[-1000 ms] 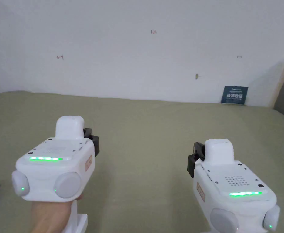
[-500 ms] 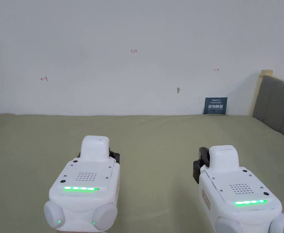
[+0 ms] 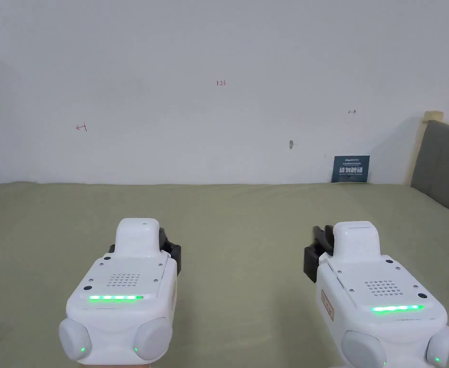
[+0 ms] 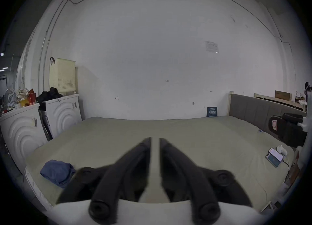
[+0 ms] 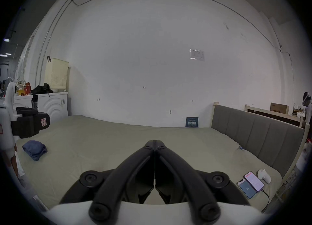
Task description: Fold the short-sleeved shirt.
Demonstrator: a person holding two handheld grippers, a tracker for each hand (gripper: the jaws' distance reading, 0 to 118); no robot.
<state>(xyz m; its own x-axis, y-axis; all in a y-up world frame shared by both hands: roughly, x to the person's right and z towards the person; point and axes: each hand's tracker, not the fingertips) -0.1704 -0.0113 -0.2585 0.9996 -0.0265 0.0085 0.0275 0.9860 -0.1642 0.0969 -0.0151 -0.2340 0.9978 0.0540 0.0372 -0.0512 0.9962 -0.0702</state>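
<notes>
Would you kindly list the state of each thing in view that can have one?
left tongs: slightly open, holding nothing.
right tongs: shut, holding nothing.
blue shirt: crumpled in a heap near the bed's left edge, not yet folded.
two phones: lying on the bed, screens lit, a cable plugged in.

Head view is bright and even, soft daylight-like light on the wall (image 3: 218, 48), a faint shadow beside the headboard (image 3: 446, 163), everything sharp. Both gripper views run dimmer and greyer, with heavy fisheye bending and black vignette at the corners. In the left gripper view the fingers (image 4: 143, 157) are smeared with motion blur; in the right gripper view the fingers (image 5: 146, 157) are crisp. No glare on the bed (image 3: 242, 215).
</notes>
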